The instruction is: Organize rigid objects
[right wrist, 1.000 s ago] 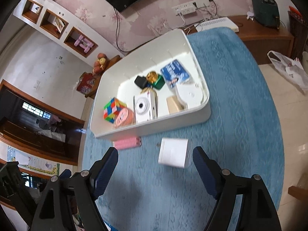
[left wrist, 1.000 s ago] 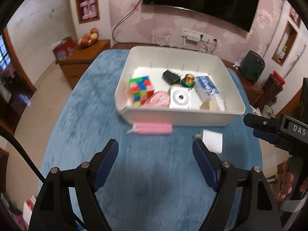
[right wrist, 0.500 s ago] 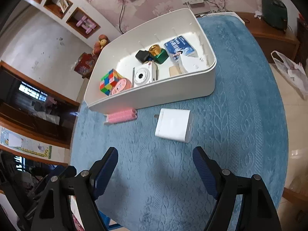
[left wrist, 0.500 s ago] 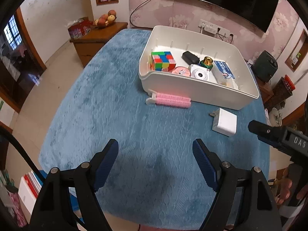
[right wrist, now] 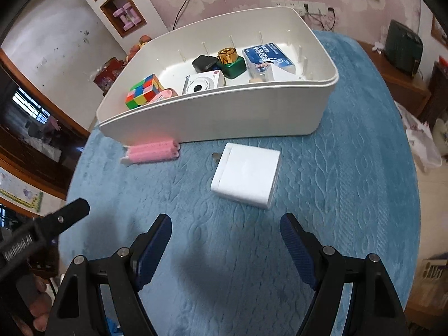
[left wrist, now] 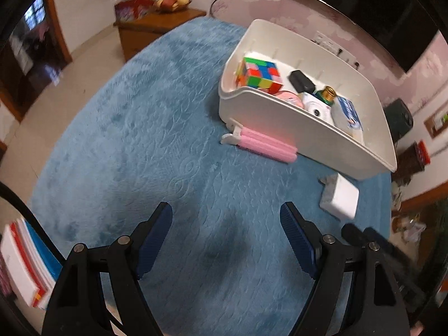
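White storage bin: upper centre of right wrist frame, set on blue-covered table. Held inside: colour cube, pink round item, small white camera, black adapter, green bottle with gold cap, blue-printed box.

White charger block: centre of right wrist frame, flat on the table, outside the bin and just below its near wall, not touching. Prongs pointed toward frame left. Seen also at right edge of left wrist frame. Judged light, stiff, smooth-sided and likely a little slippery; not fragile. Best taken across the two broad flat faces or the two long side edges, clear of the prongs.

Pink ribbed clip: left of centre, lying along the foot of the bin's near wall, touching or nearly so. Left wrist frame: centre right. Judged light and rigid, ribs offering grip; best pinched across the narrow width at mid-length.

Right gripper: bottom of frame, fingers spread wide, nothing held, charger block just above the gap.

Left gripper: bottom of frame, fingers spread wide, empty, over bare cloth, well apart from the clip.

Remaining, by judgement: two loose items not yet binned.
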{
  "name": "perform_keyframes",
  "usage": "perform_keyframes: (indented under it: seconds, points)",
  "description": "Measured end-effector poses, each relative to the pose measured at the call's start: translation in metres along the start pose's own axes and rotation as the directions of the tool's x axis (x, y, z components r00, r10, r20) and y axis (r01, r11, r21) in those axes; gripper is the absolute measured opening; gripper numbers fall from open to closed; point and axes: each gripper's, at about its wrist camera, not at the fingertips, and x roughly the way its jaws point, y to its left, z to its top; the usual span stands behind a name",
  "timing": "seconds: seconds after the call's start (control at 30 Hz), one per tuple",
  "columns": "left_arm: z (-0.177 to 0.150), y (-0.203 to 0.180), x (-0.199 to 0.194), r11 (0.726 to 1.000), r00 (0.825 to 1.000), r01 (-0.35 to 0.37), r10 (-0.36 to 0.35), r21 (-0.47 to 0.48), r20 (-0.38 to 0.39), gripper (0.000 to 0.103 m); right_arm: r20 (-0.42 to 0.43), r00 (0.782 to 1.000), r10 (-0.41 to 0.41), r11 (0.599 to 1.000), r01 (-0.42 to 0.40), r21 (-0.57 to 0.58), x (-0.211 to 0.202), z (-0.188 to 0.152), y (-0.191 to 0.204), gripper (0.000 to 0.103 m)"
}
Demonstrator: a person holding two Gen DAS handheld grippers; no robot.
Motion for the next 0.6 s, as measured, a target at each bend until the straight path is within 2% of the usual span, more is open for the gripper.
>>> perform_keyframes:
  seconds: [0.13,0.3,0.47,0.6]
  points:
    - [0.010,0.008,0.025,0.992,0.998,0.053,-0.057,-0.114,-0.031,0.082,0.032,0.999,-0.034,0.999,0.034,-0.013,0.017,0.004,0.002,0.080]
    - [0.016,0.016,0.055,0.957,0.990,0.122,-0.137,-0.263,-0.040,0.082,0.080,0.995,-0.067,0.997,0.069,-0.020,0.028,0.007,-0.003,0.080]
    - [0.018,0.016,0.071,0.924,0.982,0.159,-0.184,-0.349,-0.038,0.082,0.111,0.990,-0.090,0.995,0.094,-0.024,0.039,0.013,-0.009,0.080]
    - [0.021,0.010,0.080,0.914,0.980,0.161,-0.193,-0.372,-0.050,0.082,0.115,0.988,-0.099,0.994,0.104,-0.041,0.049,0.017,-0.010,0.080]
